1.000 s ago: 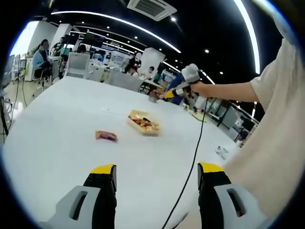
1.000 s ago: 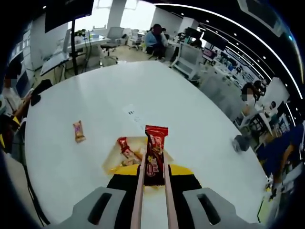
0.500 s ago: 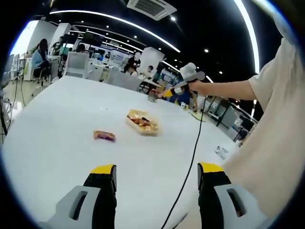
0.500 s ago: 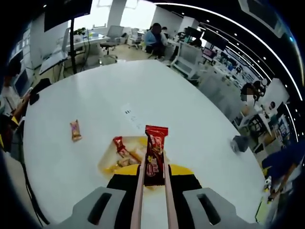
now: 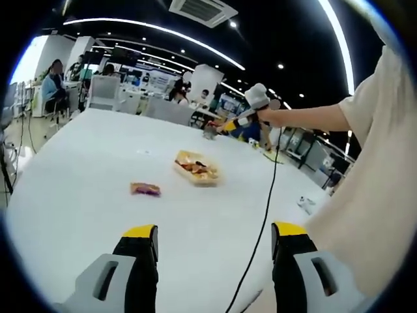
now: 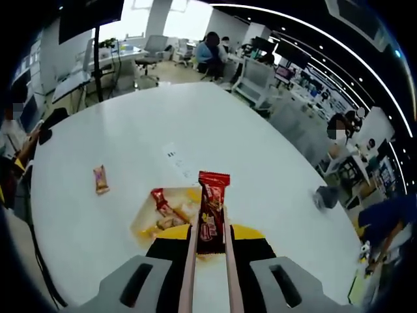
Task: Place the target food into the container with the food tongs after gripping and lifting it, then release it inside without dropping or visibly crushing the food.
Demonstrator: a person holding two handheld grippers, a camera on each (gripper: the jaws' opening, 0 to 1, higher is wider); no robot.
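Right gripper (image 6: 208,251): jaws closed in on a pair of tongs (image 6: 189,274), thin pale metal arms running forward side by side. Tong tips pinch a red glossy snack packet (image 6: 212,210), flat rectangular foil wrapper with crimped top edge, held upright, not visibly squashed. It hangs above the near edge of the container (image 6: 151,218), a shallow yellowish tray already holding a few wrapped snacks, one red. Left of the tray, well apart, a small orange-pink wrapped snack (image 6: 100,178) lies flat on the smooth white table (image 6: 247,156). Wide bare tabletop all round the tray.

Left gripper (image 5: 212,244): black jaws with yellow tips, spread wide, nothing between them, above bare tabletop. A black cable (image 5: 264,215) runs between the jaws toward the right gripper.
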